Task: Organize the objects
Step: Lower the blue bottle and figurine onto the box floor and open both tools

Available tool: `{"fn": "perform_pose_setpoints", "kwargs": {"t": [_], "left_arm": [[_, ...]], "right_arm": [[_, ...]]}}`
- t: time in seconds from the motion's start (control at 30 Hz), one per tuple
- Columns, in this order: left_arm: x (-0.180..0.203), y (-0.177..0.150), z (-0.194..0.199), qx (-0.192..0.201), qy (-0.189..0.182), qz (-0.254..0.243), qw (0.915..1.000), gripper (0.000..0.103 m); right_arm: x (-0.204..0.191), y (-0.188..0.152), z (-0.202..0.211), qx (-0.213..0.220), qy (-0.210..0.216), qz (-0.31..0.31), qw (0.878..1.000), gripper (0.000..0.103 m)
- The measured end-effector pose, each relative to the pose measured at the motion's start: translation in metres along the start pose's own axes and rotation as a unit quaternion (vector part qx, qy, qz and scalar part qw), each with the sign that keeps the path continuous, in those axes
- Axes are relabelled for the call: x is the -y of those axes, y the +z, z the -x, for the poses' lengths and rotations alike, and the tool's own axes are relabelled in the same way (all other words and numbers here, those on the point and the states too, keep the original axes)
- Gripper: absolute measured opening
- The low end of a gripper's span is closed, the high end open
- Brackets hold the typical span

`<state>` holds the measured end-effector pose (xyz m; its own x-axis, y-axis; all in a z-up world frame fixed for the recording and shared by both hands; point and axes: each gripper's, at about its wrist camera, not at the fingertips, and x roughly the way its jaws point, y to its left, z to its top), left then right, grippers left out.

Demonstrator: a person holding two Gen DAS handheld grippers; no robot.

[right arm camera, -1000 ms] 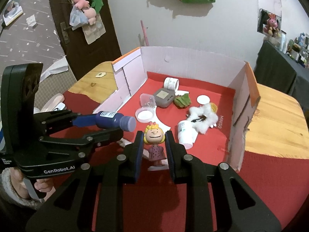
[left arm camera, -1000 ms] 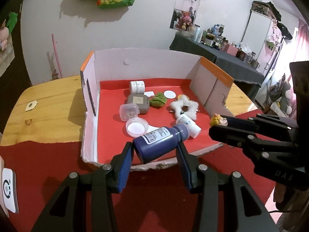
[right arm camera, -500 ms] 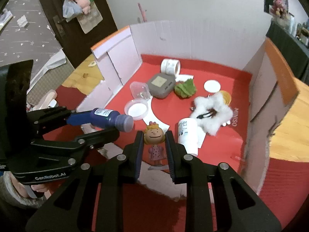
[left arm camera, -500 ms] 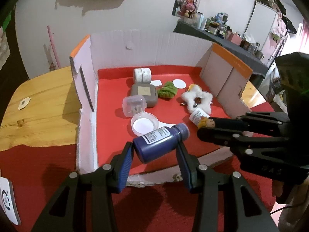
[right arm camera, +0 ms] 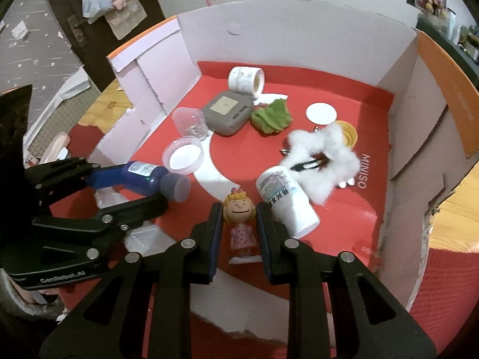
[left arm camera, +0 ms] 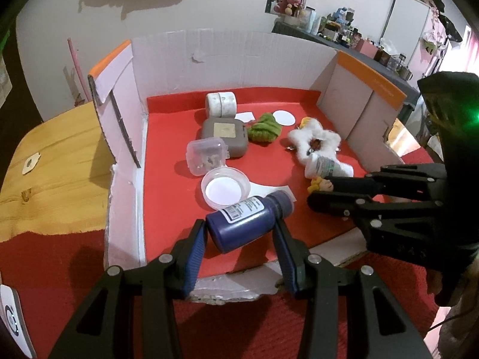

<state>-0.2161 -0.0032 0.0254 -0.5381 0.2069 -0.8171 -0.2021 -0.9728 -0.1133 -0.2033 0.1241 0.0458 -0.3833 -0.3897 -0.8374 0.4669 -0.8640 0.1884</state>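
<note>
Left wrist: blue bottle [left arm camera: 245,224] crosswise between jaws, cap up-right.

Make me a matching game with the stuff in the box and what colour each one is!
Things:
1. bottle in the left gripper
2. fluffy scrunchie
3. crinkly cloth
4. flat case

Colours:
A. white
B. grey
C. dark blue
D. green

Pairs: 1-C, 2-A, 3-D, 4-B
</note>
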Motion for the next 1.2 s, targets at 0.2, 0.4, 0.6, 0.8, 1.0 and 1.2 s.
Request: {"fn": "perform_pose_setpoints", "kwargs": {"t": [0.2, 0.4, 0.6, 0.8, 1.0, 1.2], "left_arm": [[0.015, 0.002, -0.002, 0.001, -0.003, -0.032, 0.9995, 0.047], [0.002, 0.01, -0.016, -0.019, -0.003, -0.015, 0.9997, 0.047], [-0.009, 0.015, -0.021, -0.022, 0.006, 0.001, 0.9997, 0.047], [-0.01, 0.017, -0.023, -0.02, 0.006, 0.006, 0.9998, 0.047], [-0.009, 0.016, -0.022, -0.019, 0.003, 0.008, 0.9998, 0.048], [-0.009, 0.016, -0.023, -0.018, 0.004, 0.008, 0.9998, 0.048]], "right_arm": [[0.012, -0.002, 0.004, 0.001, -0.015, -0.014, 1.0, 0.021], [0.014, -0.003, 0.006, -0.002, -0.014, -0.017, 1.0, 0.021], [0.012, -0.001, 0.004, -0.004, -0.018, -0.014, 1.0, 0.021], [0.009, 0.001, -0.001, -0.007, -0.02, -0.012, 1.0, 0.021], [0.009, 0.001, -0.001, -0.006, -0.019, -0.013, 1.0, 0.022], [0.009, 0.001, -0.002, -0.005, -0.012, -0.017, 1.0, 0.022]]}}
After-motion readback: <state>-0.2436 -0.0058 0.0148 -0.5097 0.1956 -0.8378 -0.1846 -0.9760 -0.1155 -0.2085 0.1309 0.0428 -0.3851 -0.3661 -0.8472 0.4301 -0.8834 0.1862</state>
